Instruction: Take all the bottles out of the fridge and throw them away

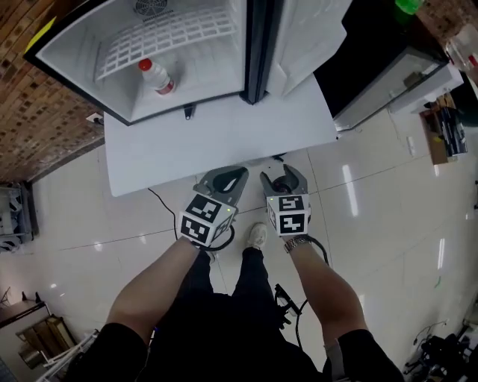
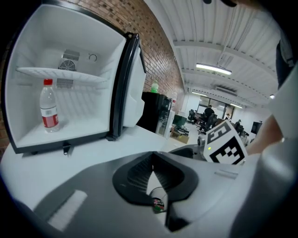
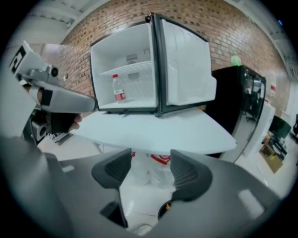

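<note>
A brick wall (image 1: 45,142) runs along the left, and against it stands a white table (image 1: 224,138) carrying a small fridge (image 1: 89,37) with its door (image 1: 302,37) swung wide to the right. Inside, under a white wire shelf (image 1: 172,37), one bottle (image 1: 157,76) stands upright on the fridge floor, left of centre. It is clear with a red cap and a red label, and nothing touches it. Both gripper views show it in the same spot, alone in the compartment. On the near side of the table the person holds both grippers side by side above the tiled floor (image 1: 373,224), near the table's edge and well apart from the bottle. The left gripper (image 1: 228,179) has its jaws closed tip to tip with nothing caught between them — only white table shows through the gap behind the tips. The right gripper (image 1: 284,177), just beside it, has its jaws wide apart and grips nothing. Through the gap its own view looks under the table at a crumpled clear bag (image 3: 156,169) with red print, lying beyond the jaws. Farther right, past the table, stands a black cabinet (image 1: 373,67) with something green (image 1: 407,6) on top.
</note>
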### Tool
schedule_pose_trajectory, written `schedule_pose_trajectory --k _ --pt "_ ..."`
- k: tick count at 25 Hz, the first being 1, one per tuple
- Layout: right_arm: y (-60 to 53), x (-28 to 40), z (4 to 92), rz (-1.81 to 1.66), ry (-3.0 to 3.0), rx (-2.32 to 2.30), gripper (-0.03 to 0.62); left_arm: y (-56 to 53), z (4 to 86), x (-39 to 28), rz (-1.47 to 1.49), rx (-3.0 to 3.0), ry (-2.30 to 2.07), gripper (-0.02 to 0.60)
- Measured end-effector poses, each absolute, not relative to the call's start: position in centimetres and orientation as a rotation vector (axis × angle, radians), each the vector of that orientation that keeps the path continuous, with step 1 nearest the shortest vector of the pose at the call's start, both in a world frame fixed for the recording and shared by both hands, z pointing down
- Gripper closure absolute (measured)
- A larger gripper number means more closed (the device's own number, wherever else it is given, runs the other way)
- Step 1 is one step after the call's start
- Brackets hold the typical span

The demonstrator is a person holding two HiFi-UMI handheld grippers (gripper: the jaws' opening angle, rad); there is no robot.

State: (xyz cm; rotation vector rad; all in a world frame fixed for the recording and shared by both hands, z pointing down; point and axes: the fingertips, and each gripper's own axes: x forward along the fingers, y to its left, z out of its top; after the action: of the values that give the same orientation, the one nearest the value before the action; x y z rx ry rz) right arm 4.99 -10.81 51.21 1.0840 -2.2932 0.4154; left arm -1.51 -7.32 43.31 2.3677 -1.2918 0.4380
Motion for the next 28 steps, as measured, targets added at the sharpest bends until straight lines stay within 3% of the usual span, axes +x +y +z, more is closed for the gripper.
schedule_pose_trajectory --k 28 --pt "-16.0 -23.1 39.8 0.065 -2.55 0.768 0.33 -4.0 36.4 -25.1 0.278 2.116 -1.78 0.578"
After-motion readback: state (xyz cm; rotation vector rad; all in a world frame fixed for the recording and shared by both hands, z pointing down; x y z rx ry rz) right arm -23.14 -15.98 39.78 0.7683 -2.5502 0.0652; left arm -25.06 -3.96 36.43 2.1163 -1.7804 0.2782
